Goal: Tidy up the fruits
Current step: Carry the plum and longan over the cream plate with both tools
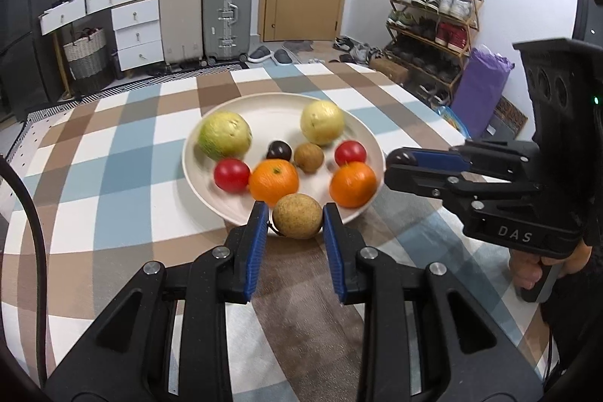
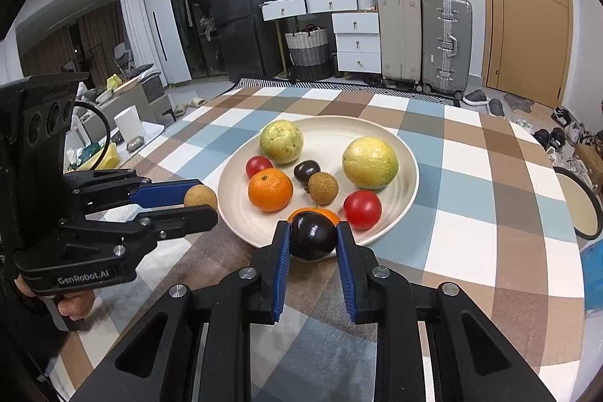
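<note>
Checked cloth (image 1: 113, 176): L fingers (image 1: 260, 213) pinch longan (image 1: 297, 216); R fingers (image 2: 283, 240) pinch plum (image 2: 312, 240).

The counter (image 2: 471, 183) wears a checked cloth (image 1: 124, 176) of blue, brown, tan and white squares that covers its whole top. Directly on the cloth, just ahead of the left gripper (image 1: 296, 217) and of the right gripper (image 2: 313, 236), sits a wide cream plate (image 2: 409, 172). Its near rim lies close under both grippers' tips, its far rim well short of the counter's far edge. To the right of the right gripper, at the counter's right edge, a round dark-rimmed object (image 2: 578, 202) shows; whether it rests on the cloth cannot be told.
</note>
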A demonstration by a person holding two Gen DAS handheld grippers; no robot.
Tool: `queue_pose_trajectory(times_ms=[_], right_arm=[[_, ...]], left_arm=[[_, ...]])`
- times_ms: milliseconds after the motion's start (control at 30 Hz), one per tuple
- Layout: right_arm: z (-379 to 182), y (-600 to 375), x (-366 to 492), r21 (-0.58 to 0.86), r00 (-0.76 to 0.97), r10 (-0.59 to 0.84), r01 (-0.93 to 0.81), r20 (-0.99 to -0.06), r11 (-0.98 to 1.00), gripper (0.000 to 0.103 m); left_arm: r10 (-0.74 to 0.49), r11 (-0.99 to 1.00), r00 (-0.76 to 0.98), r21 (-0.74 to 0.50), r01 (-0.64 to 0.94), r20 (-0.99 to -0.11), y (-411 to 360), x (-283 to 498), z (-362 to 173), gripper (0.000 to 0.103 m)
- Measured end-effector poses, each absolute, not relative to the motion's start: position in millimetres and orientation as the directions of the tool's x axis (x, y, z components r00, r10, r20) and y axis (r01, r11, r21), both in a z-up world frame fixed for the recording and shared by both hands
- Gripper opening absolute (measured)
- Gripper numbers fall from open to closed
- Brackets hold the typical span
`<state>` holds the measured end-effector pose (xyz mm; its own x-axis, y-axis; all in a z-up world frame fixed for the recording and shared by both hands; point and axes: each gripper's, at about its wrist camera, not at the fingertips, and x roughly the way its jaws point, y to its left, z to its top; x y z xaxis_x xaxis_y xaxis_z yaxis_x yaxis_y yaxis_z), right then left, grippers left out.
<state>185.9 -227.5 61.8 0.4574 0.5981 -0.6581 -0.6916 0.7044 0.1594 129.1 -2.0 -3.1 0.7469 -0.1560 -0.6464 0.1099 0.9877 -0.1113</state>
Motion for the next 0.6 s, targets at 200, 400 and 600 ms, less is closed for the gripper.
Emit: queue_pose_trajectory(times_ms=[200,400,600], right_arm=[[67,-230,192,0.172,0.474,0.6,-0.675,-0.644,0.718,0.025],[73,-229,199,0.176,0.483,0.601,-0.667,-0.637,0.724,0.025],[73,-222,205,0.164,0.479,0.59,-0.67,-0.65,0.724,0.025]], left_arm=[[-0.141,0.99,0.76,-0.105,0.096,-0.634,1,133,3,0.027],[-0.127,0.992,0.769,-0.097,0.085,-0.627,5,144,8,0.027],[-0.116,0.993,0.774,-0.091,0.075,-0.623,7,159,13,0.027]])
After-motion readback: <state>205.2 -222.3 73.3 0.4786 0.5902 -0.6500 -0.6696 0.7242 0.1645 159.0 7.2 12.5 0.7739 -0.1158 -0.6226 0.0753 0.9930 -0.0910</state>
